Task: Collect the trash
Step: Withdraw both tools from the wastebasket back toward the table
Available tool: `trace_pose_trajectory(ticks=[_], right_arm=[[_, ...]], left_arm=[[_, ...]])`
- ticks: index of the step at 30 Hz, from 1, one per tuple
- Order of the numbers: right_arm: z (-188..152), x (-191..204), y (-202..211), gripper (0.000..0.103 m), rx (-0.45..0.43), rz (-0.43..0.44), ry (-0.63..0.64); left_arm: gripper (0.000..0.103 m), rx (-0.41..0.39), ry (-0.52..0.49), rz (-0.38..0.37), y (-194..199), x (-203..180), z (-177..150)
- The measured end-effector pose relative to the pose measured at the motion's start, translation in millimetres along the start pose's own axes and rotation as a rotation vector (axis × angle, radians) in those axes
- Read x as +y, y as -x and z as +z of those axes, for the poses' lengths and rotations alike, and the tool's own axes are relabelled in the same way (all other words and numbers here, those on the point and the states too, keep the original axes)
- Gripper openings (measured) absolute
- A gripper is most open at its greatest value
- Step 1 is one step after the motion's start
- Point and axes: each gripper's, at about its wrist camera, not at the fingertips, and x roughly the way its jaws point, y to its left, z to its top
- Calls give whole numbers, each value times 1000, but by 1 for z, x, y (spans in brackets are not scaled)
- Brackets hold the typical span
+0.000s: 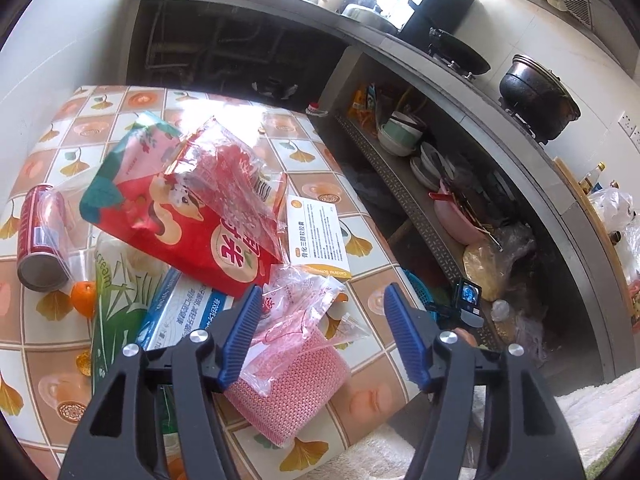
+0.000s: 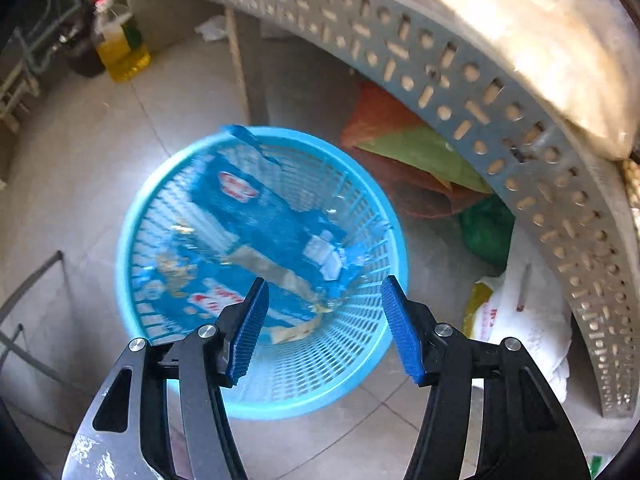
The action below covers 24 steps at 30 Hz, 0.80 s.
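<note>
The right claw [image 2: 324, 328] hangs with jaws spread, holding nothing, directly above the blue basket [image 2: 372, 204]; a blue wrapper [image 2: 256, 216] (blurred) lies inside. The left claw [image 1: 320, 332], also agape and empty, hovers over a clear bag [image 1: 304, 300] on the table [image 1: 52, 364]; a red packet [image 1: 188, 220] lies just beyond it and a can [image 1: 38, 236] far left.

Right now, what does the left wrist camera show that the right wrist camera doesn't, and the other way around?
Only the left wrist view shows the tiled table with its trash pile: a red snack bag, a red can lying on its side, a white leaflet, a small orange and a pink mesh cloth.

Only the right wrist view shows inside the blue basket on the floor, where a blue wrapper lies.

Both show an open, empty gripper: the left gripper over the table's trash, the right gripper above the basket.
</note>
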Motion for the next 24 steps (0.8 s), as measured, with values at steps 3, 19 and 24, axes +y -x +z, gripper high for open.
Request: trace_pose_trajectory(ticks=[3,19,24], right_arm=[[-9,0,22,56,-36,57,-5],[-48,43,231,95,-314,313,169],[-46,56,281,95,-387,293,200]], left_arm=[[70,-39,-15,6,8,-1,-7],[83,-165,38,171,55,11,-37],[91,-162,50,210,64,20,-48]])
